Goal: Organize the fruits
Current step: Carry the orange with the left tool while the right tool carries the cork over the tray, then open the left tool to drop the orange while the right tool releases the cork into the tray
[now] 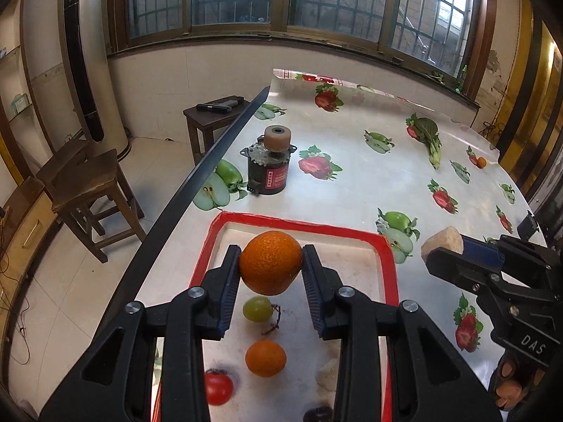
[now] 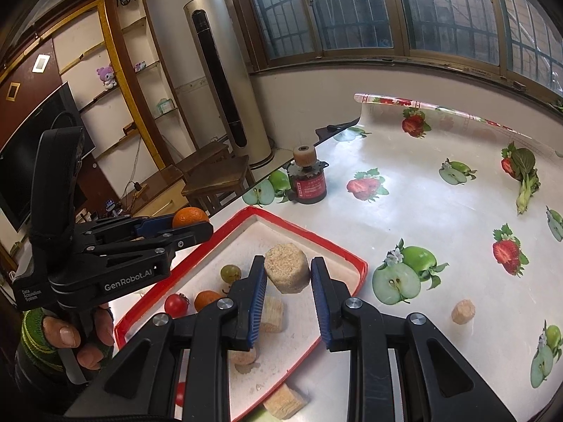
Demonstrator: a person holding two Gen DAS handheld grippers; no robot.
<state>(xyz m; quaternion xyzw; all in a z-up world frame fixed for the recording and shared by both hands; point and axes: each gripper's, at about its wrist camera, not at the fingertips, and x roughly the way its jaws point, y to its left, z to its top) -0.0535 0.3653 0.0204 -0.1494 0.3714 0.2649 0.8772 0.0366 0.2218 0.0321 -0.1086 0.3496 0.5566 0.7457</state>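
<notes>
My left gripper [image 1: 271, 263] is shut on a large orange [image 1: 270, 262] and holds it above the red-rimmed tray [image 1: 302, 225]. Below it in the tray lie a green grape [image 1: 257, 309], a small orange [image 1: 265, 358], a red tomato [image 1: 218, 386] and a dark fruit [image 1: 318, 414]. My right gripper [image 2: 288, 274] is shut on a beige cylindrical block [image 2: 286, 268] over the tray [image 2: 316, 237]; it shows at the right of the left wrist view [image 1: 444, 246]. The left gripper [image 2: 191, 223] with the orange [image 2: 190, 216] shows left in the right wrist view.
A black motor with a beige roller [image 1: 269, 167] stands beyond the tray. A leafy vegetable [image 1: 431, 140] lies far right. Beige blocks lie in the tray [image 2: 272, 313], beside it [image 2: 285, 402] and on the cloth [image 2: 462, 311]. The table edge [image 1: 197, 179] runs left, with stools beyond.
</notes>
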